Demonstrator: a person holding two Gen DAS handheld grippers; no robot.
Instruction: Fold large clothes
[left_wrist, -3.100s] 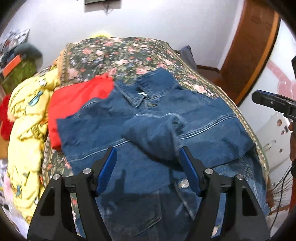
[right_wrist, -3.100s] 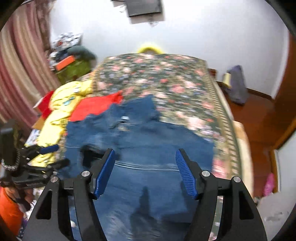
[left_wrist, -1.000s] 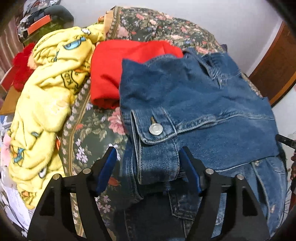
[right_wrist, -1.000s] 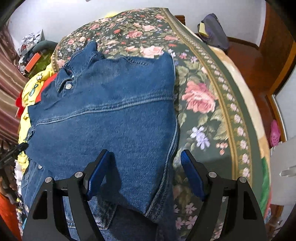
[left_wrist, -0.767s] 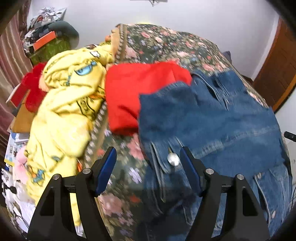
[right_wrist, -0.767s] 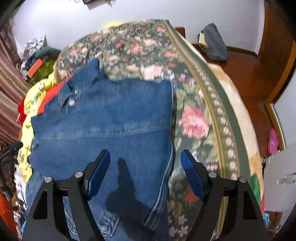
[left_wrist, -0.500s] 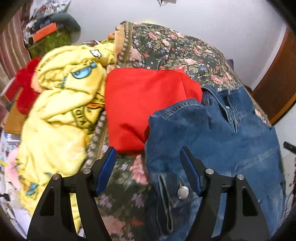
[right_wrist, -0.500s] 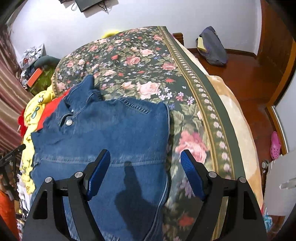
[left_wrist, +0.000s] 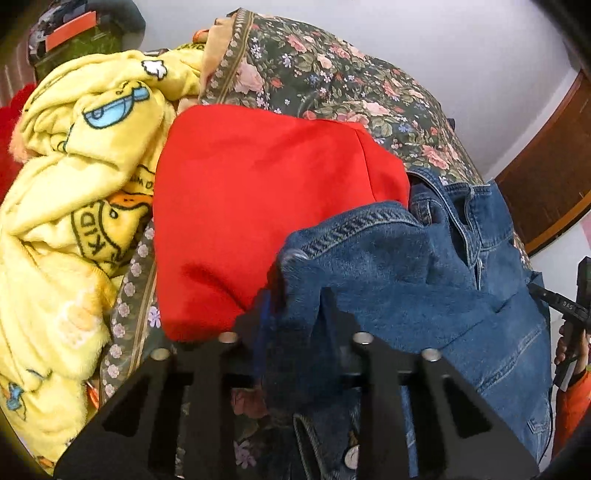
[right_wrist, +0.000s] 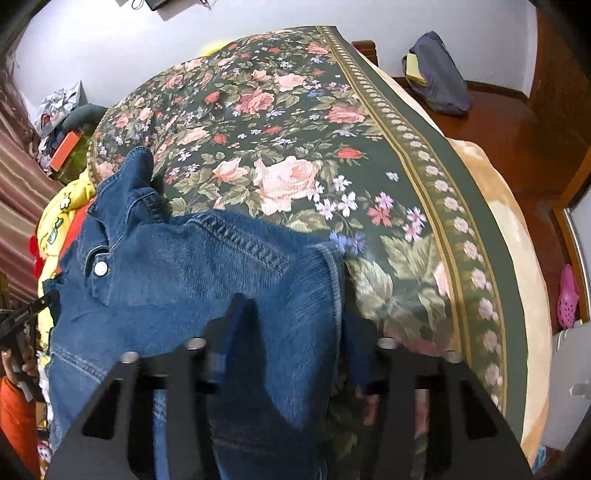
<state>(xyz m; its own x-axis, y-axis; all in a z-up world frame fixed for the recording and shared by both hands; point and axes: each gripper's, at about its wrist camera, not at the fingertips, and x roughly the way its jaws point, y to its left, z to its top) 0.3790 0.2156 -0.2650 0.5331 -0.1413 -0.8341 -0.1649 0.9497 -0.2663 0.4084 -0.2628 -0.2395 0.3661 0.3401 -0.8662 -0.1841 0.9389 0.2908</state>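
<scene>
A blue denim jacket (left_wrist: 443, 280) lies on the floral bedspread (right_wrist: 295, 122), sleeves folded in, collar toward the far end. My left gripper (left_wrist: 295, 310) is at the jacket's left shoulder corner, its fingers closed in on the denim edge, which bunches between them. My right gripper (right_wrist: 291, 325) is at the jacket's right shoulder (right_wrist: 229, 266); its fingers straddle the denim edge and stand narrower than before. Whether they pinch the cloth is not clear.
A folded red garment (left_wrist: 251, 199) lies just left of the jacket, with a yellow cartoon blanket (left_wrist: 62, 192) beyond it. The bed's right edge and wooden floor (right_wrist: 517, 122) with a dark bag (right_wrist: 439, 74) lie to the right.
Both grippers have moved forward along the jacket's sides to its shoulder corners and lowered onto them. Their fingers have closed in from wide open, the left onto the denim.
</scene>
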